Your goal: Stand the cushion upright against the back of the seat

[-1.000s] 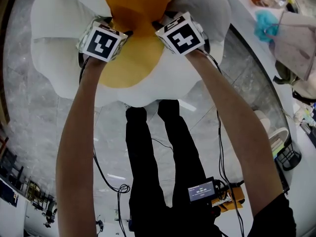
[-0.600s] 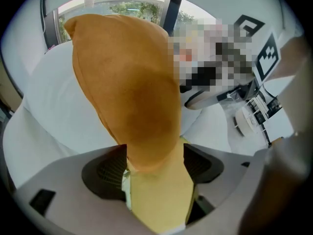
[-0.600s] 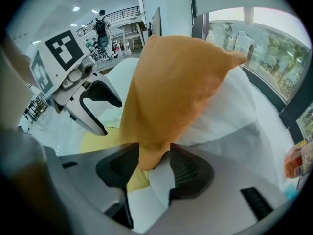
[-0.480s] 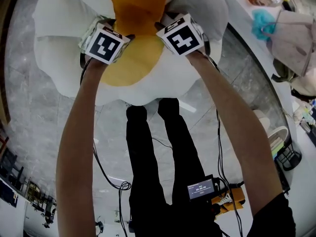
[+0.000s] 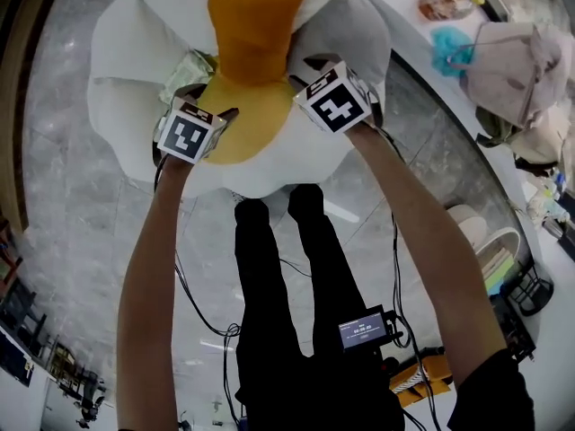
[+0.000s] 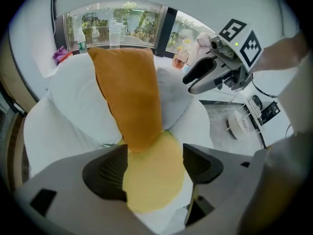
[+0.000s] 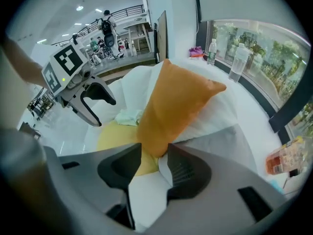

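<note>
Cushion (image 5: pixel 256 30), orange, stands upright against the back of the white petal-shaped seat (image 5: pixel 126 70), lower edge on the yellow seat centre (image 5: pixel 247 126). Left hand-held gripper (image 6: pixel 155 153): jaws spread, nothing pinched. Right hand-held gripper (image 7: pixel 154 153): jaws have just been closing, gap remaining, pads clear of the cushion's lower corner. Open floor (image 5: pixel 72 241) borders the seat's front edge.

We wear black trousers (image 5: pixel 296 348) and a black top with a short sleeve (image 5: pixel 490 393). A small black box (image 5: pixel 364 330) with a lit screen sits at our waist. Thin black cables (image 5: pixel 191 303) hang by our arms. Our left gripper (image 6: pixel 154 165) and right gripper (image 7: pixel 154 164) are grey with dark ribbed pads (image 6: pixel 105 170). Each has a white cube (image 5: pixel 189 135) with black square marks. The right gripper's jaws have just been closing, gripping nothing.
</note>
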Tool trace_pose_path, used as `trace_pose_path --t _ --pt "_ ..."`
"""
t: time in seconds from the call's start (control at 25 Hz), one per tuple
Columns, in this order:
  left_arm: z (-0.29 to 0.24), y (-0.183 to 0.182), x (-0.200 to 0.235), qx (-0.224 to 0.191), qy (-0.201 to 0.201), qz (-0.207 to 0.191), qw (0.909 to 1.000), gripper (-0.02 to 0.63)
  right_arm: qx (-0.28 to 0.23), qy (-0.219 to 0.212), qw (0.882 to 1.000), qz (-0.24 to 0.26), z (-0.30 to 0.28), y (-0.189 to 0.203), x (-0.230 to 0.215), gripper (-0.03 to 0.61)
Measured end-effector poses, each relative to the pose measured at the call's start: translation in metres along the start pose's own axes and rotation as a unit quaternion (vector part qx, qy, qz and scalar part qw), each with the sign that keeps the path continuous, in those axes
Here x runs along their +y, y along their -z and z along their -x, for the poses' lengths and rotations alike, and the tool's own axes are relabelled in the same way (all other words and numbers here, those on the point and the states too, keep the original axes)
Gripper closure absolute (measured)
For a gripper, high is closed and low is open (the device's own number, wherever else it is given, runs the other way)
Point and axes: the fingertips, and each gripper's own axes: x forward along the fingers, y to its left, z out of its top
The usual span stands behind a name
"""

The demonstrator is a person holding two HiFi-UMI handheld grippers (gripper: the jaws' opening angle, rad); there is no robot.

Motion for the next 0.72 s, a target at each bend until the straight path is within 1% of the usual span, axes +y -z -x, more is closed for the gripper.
trace_pose_path --t 0.2,0.28,0.4,0.48,0.56,0.6,0.64,0.72 --pt "0.048 0.0 -0.043 -0.018 0.007 0.007 0.9998 0.27 0.003 0.009 1.0 0.014 0.051 0.004 0.016 0.42" --pt "0.066 0.003 -0.057 -0.023 0.004 0.009 0.9997 0.3 0.001 0.008 1.0 0.015 0.07 0.005 0.026 0.426" --pt "0.096 0.009 -0.083 -0.032 0.008 0.019 0.9993 0.321 -0.01 -0.015 1.0 0.012 0.102 0.01 0.055 0.426" --pt "0.114 0.013 -0.103 -0.035 0.011 0.014 0.9992 0.352 -0.01 -0.03 0.999 0.011 0.124 0.016 0.076 0.427" --pt "0.131 0.014 -0.12 -0.04 0.01 0.015 0.999 0.383 -0.01 -0.037 0.999 0.013 0.145 0.022 0.093 0.443" --pt "0.141 0.013 -0.129 -0.047 0.013 0.028 0.9984 0.393 -0.012 -0.039 0.999 0.012 0.157 0.025 0.101 0.448" --pt "0.152 0.011 -0.139 -0.057 0.018 0.05 0.997 0.409 -0.014 -0.041 0.999 0.008 0.169 0.028 0.109 0.466" --pt "0.173 0.008 -0.159 -0.077 0.029 0.086 0.9929 0.44 -0.023 -0.046 0.999 -0.003 0.195 0.031 0.124 0.486"
